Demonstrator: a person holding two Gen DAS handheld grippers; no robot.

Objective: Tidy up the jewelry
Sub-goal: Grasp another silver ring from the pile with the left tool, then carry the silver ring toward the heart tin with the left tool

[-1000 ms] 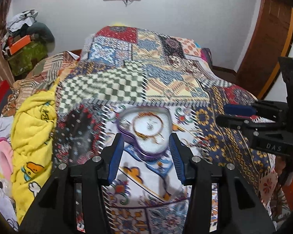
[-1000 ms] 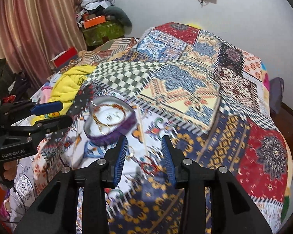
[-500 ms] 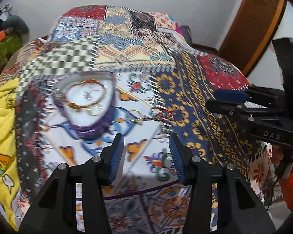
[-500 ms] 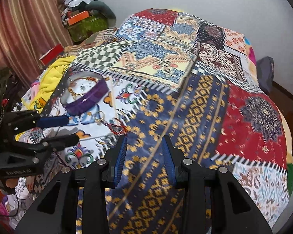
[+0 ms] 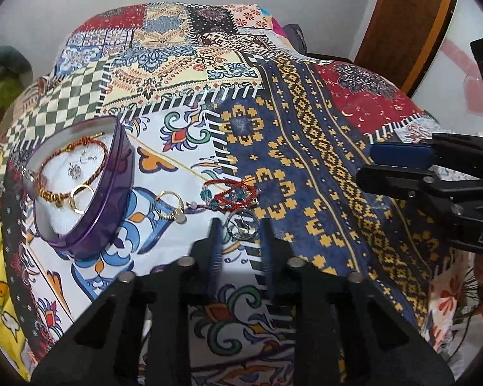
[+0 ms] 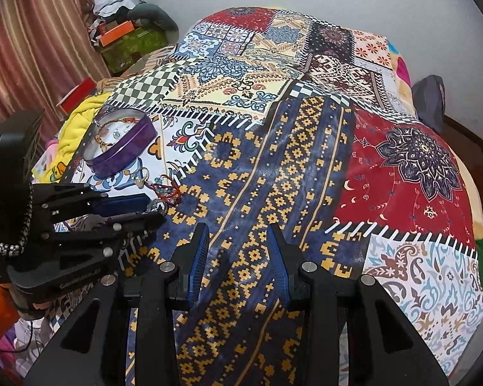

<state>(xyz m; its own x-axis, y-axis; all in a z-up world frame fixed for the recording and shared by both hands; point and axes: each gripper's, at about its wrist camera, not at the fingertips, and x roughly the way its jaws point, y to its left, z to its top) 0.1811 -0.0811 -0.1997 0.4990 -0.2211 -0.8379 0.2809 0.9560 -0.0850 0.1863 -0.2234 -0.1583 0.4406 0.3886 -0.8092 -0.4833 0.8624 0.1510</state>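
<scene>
The purple heart-shaped tin (image 5: 80, 189), already holding a beaded bracelet (image 5: 71, 170), now sits at ten o'clock of the left gripper (image 5: 240, 225), which a second ago was centred on it. Its fingers, open and empty, have swung right to bracket a silver ring (image 5: 241, 222) lying on the bed (image 5: 306, 148), likely the next pickup. At three o'clock, the right gripper (image 6: 238, 244) hovers open, holding nothing.
</scene>
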